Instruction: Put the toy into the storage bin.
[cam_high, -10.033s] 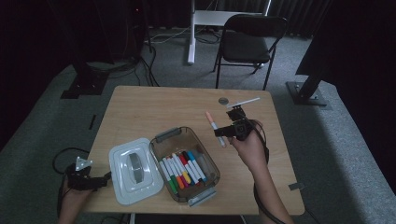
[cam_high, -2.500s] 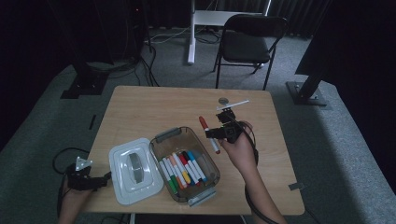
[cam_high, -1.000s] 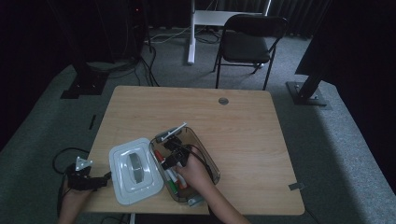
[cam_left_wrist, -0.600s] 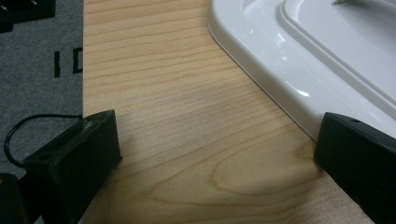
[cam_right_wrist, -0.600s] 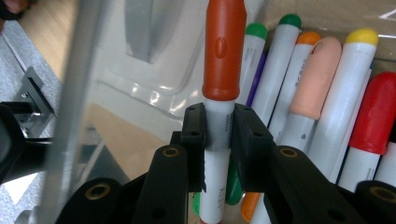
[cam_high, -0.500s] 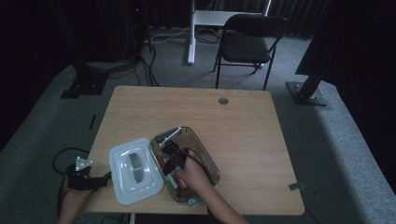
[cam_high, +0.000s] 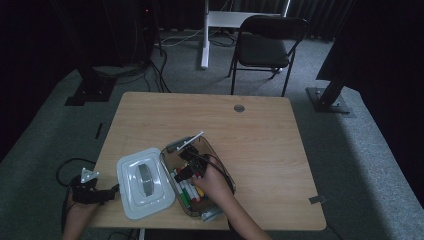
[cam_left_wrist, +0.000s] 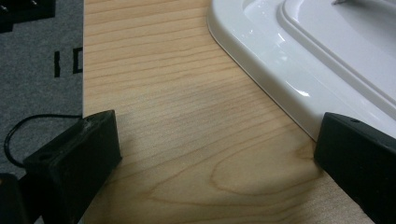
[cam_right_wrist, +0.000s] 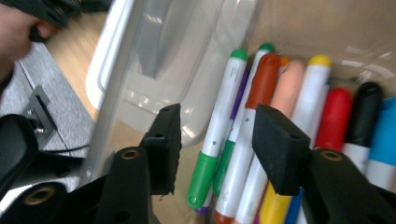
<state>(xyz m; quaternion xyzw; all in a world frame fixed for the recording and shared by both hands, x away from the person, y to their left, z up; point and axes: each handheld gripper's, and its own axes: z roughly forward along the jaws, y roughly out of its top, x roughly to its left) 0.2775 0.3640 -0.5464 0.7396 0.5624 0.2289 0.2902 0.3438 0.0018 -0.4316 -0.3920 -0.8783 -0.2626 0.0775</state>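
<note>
Markers (cam_right_wrist: 243, 140) were lying side by side in the clear bin (cam_high: 222, 172) next to the white lid (cam_high: 142, 192), and our right gripper (cam_right_wrist: 215, 149) had just opened its jaws over them with nothing pinched, so we figured that marker was dropped off, while our left gripper (cam_left_wrist: 210, 154) sat open at the table (cam_left_wrist: 177, 140) edge.

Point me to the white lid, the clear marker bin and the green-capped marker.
white lid (cam_high: 144, 190), high view, flat top beside its handle.
clear marker bin (cam_high: 224, 172), high view, right rim.
green-capped marker (cam_right_wrist: 223, 126), right gripper view, white barrel.
</note>
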